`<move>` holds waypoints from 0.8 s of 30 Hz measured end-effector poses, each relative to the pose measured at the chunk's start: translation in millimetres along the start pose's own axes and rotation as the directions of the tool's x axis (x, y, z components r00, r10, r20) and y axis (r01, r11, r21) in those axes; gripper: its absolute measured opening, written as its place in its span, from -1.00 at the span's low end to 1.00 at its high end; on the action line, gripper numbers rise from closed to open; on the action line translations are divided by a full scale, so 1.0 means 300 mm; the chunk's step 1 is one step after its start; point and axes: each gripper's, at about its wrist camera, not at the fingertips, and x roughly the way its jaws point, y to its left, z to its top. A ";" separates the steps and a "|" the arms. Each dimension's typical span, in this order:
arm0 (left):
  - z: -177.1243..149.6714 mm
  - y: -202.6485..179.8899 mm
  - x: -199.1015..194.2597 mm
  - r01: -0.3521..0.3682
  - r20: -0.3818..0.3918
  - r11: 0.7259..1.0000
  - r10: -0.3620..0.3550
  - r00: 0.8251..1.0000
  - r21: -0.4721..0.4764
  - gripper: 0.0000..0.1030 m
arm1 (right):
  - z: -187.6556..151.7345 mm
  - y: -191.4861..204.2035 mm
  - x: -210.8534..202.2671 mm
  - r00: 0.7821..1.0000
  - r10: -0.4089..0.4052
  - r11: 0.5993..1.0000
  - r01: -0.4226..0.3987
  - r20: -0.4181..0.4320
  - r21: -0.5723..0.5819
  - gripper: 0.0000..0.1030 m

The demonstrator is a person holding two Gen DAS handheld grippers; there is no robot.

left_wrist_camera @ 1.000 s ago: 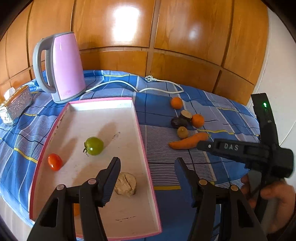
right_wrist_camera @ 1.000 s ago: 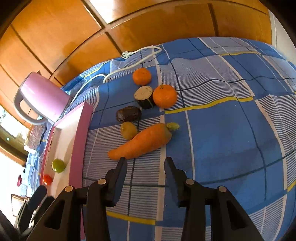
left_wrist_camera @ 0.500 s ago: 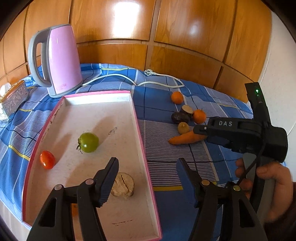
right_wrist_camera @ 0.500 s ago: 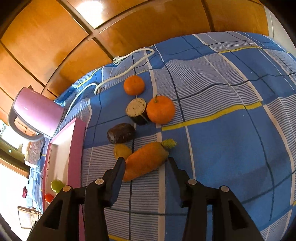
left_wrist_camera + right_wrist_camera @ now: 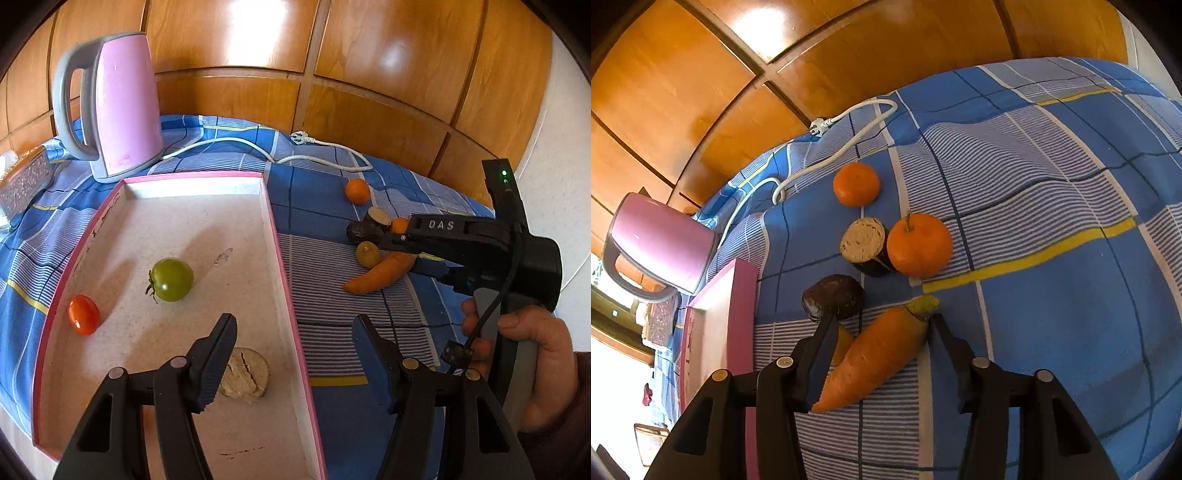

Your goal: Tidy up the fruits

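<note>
The carrot (image 5: 875, 358) lies on the blue checked cloth (image 5: 1052, 314) over the surface, just beside the pink-rimmed tray (image 5: 275, 236), its thick, green-tipped end pointing toward 2 oranges (image 5: 919, 244) and 2 dark cut pieces (image 5: 833, 297). It is judged stiff, fairly light and smooth-skinned, tapering so that a grip near the tip could squeeze it out; the thick middle is the better place to take hold. The right tongs (image 5: 879, 332) are released, with 1 finger on each side of the carrot's upper half, low over the cloth and angled along its length; whether the fingers (image 5: 823, 354) touch the small yellowish fruit (image 5: 367, 254) behind them is unclear. The left tongs (image 5: 295, 347) hang released above the tray's near edge, holding nothing, over a pale round slice (image 5: 245, 373); a green tomato (image 5: 171, 278) and a red tomato (image 5: 84, 314) already sit inside.
</note>
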 end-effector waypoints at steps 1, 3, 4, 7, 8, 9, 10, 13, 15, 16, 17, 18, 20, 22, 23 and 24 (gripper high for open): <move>0.002 0.002 0.002 0.002 -0.001 1.000 -0.002 1.000 -0.003 0.27 | 0.001 -0.003 0.000 1.000 -0.006 1.000 0.006 0.000 -0.001 -0.22; 0.003 0.001 0.004 0.003 -0.003 1.000 -0.003 1.000 -0.004 0.27 | 0.001 -0.015 -0.002 1.000 0.012 1.000 -0.012 -0.005 0.007 -0.22; 0.004 0.000 0.004 0.004 -0.003 1.000 -0.004 1.000 -0.002 0.27 | 0.001 -0.021 -0.003 1.000 0.021 1.000 -0.020 -0.009 0.007 -0.22; 0.005 -0.005 0.006 0.005 -0.006 1.000 -0.005 1.000 0.001 0.27 | -0.005 -0.036 -0.016 0.999 0.042 0.999 -0.042 -0.020 0.005 -0.23; 0.006 -0.008 0.005 0.004 -0.005 1.000 -0.004 1.000 0.003 0.27 | -0.006 -0.043 -0.020 0.998 0.050 0.999 -0.050 -0.023 0.011 -0.23; 0.008 -0.008 0.006 0.004 -0.004 1.000 -0.004 1.000 0.004 0.27 | -0.008 -0.051 -0.024 0.998 0.060 0.998 -0.059 -0.026 0.018 -0.23; 0.010 -0.010 0.006 0.005 -0.005 1.000 -0.005 1.000 0.005 0.27 | -0.011 -0.060 -0.030 0.997 0.068 0.997 -0.067 -0.028 0.025 -0.23; 0.017 -0.015 0.004 0.006 -0.001 1.000 -0.006 1.000 0.005 0.27 | -0.018 -0.092 -0.053 0.997 0.079 0.996 -0.078 -0.025 0.047 -0.23; 0.022 -0.020 0.006 0.009 -0.003 1.000 -0.009 1.000 0.005 0.27 | -0.022 -0.118 -0.067 0.996 0.090 0.994 -0.088 -0.023 0.060 -0.23; 0.026 -0.022 0.009 0.011 -0.005 1.000 -0.011 1.000 0.005 0.27 | -0.024 -0.132 -0.074 0.995 0.096 0.993 -0.095 -0.022 0.066 -0.23; 0.030 -0.026 0.013 0.012 -0.008 1.000 -0.012 1.000 0.002 0.27 | -0.028 -0.145 -0.083 0.995 0.103 0.992 -0.101 -0.019 0.069 -0.23; 0.033 -0.029 0.016 0.012 -0.010 1.000 -0.012 1.000 0.000 0.27 | -0.031 -0.156 -0.090 0.994 0.108 0.992 -0.107 -0.017 0.071 -0.23; 0.040 -0.038 0.030 0.018 -0.025 1.000 -0.018 1.000 -0.005 0.27 | -0.039 -0.176 -0.104 0.992 0.124 0.990 -0.122 -0.016 0.072 -0.23; 0.047 -0.052 0.042 0.023 -0.036 1.000 -0.023 0.999 -0.004 0.27 | -0.047 -0.191 -0.116 0.990 0.142 0.988 -0.141 -0.019 0.070 -0.23; 0.050 -0.058 0.048 0.028 -0.040 1.000 -0.028 0.999 -0.001 0.26 | -0.050 -0.196 -0.119 0.989 0.149 0.987 -0.148 -0.021 0.069 -0.23; 0.054 -0.066 0.055 0.035 -0.045 0.999 -0.035 0.998 0.001 0.25 | -0.053 -0.200 -0.124 0.987 0.156 0.986 -0.154 -0.023 0.066 -0.23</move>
